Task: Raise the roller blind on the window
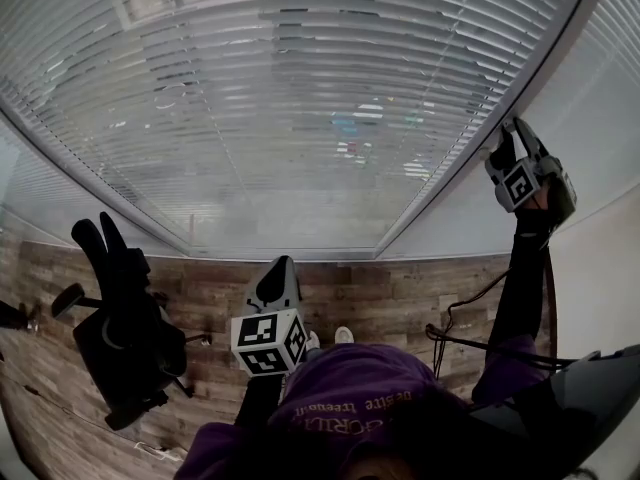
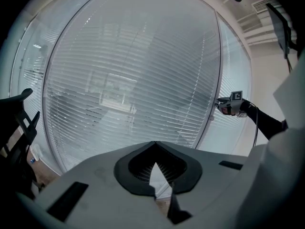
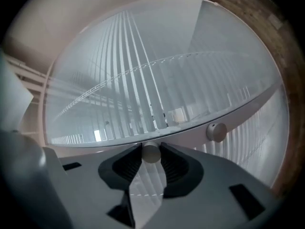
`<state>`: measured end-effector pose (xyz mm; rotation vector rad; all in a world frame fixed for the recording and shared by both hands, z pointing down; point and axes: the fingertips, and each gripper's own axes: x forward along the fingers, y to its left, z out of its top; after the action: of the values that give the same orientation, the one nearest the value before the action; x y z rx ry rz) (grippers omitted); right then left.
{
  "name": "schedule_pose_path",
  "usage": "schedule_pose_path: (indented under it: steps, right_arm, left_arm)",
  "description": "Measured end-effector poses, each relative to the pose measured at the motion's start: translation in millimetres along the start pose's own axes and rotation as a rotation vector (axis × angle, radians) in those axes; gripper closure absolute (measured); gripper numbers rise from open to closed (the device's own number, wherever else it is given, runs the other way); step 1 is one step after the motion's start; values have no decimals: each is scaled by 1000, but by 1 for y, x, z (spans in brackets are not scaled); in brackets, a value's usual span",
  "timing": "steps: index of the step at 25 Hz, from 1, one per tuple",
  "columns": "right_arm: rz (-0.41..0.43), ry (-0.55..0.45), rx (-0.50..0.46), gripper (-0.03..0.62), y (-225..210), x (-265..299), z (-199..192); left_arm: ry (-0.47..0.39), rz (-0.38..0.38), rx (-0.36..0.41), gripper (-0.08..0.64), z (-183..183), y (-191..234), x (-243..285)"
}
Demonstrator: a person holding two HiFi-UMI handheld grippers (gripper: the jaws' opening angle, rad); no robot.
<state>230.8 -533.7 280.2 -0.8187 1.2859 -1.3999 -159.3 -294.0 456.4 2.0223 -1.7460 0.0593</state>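
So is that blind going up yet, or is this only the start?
Barely started. Done: nothing, the blind covers the whole pane. In hand: the right gripper is clamped on a small round knob on the window frame. The left gripper hangs low, shut and empty. Left: probably working that knob until the blind rises.

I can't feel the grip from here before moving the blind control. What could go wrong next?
1. The right gripper pinches the small round knob only at its jaw tips, so it may slip off once pulled.
2. A second knob sits close by on the same frame; the gripper could knock it.
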Motion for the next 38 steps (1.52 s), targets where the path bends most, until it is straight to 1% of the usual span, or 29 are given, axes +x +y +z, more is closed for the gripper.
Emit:
schedule_pose_path:
  steps: [2, 3, 4, 5, 8, 9, 12, 16, 18, 20, 21, 22, 23, 24, 26, 27, 28, 29, 30, 31, 36, 38]
  right_arm:
    - [19, -12, 40, 469, -1, 0, 1]
    - [24, -9, 25, 469, -3, 1, 3]
    - [24, 4, -33, 469, -3, 2, 4]
    - [20, 28, -143, 468, -2, 2, 3]
    - [4, 136, -613, 469, 3, 3, -5]
    - [-3, 155, -742, 468, 3, 3, -5]
    - [-58, 158, -1084, 468, 9, 1, -5]
    - [-179, 167, -1615, 465, 12, 4, -10]
    - [-243, 170, -1866, 465, 8, 8, -10]
    - [-300, 161, -2089, 465, 5, 9, -12]
    - [-319, 151, -2178, 465, 4, 8, -14]
    - [-331, 142, -2247, 465, 3, 8, -15]
    - [-338, 138, -2296, 465, 2, 7, -16]
    - [-343, 139, -2330, 465, 2, 7, -17]
    - [-358, 147, -2361, 466, 2, 8, -17]
    - [-368, 148, -2356, 468, 3, 8, -16]
    - [-376, 145, -2331, 468, 4, 8, -15]
    - [-376, 141, -2277, 469, 5, 8, -14]
    - [-368, 138, -2195, 469, 5, 8, -14]
    - [-356, 135, -2091, 469, 5, 8, -12]
    - [-300, 124, -1540, 469, 9, 8, -8]
    - [-266, 130, -1294, 469, 8, 7, -7]
  left_arm:
    - [2, -2, 2, 560, -1, 0, 0]
    - [3, -3, 3, 560, -1, -1, 1]
    - [2, -3, 4, 560, -1, -2, 1]
    - [2, -3, 5, 560, -2, -2, 2]
    - [2, 1, 4, 560, 0, -1, 1]
    - [2, 3, 5, 560, 1, -1, 0]
    - [2, 5, 5, 560, 2, -1, -1]
    - [3, 4, 7, 560, 1, -1, -1]
    - [3, 4, 7, 560, 1, -2, -2]
    - [3, 4, 8, 560, 1, -2, -3]
    - [3, 4, 9, 560, 0, -2, -3]
    - [3, 6, 9, 560, 0, -2, -3]
    - [3, 8, 9, 560, -1, -1, -3]
    - [3, 11, 9, 560, -2, 0, -3]
    - [5, 14, 8, 560, -2, 1, -2]
    - [6, 13, 8, 560, -2, 0, -2]
    - [7, 12, 8, 560, -1, -1, -3]
    - [7, 11, 8, 560, 0, -2, -3]
    - [6, 10, 9, 560, 1, -3, -3]
    - [5, 8, 9, 560, 1, -3, -4]
    - [6, 9, 5, 560, 0, -3, -3]
    - [7, 12, 3, 560, 0, -2, -4]
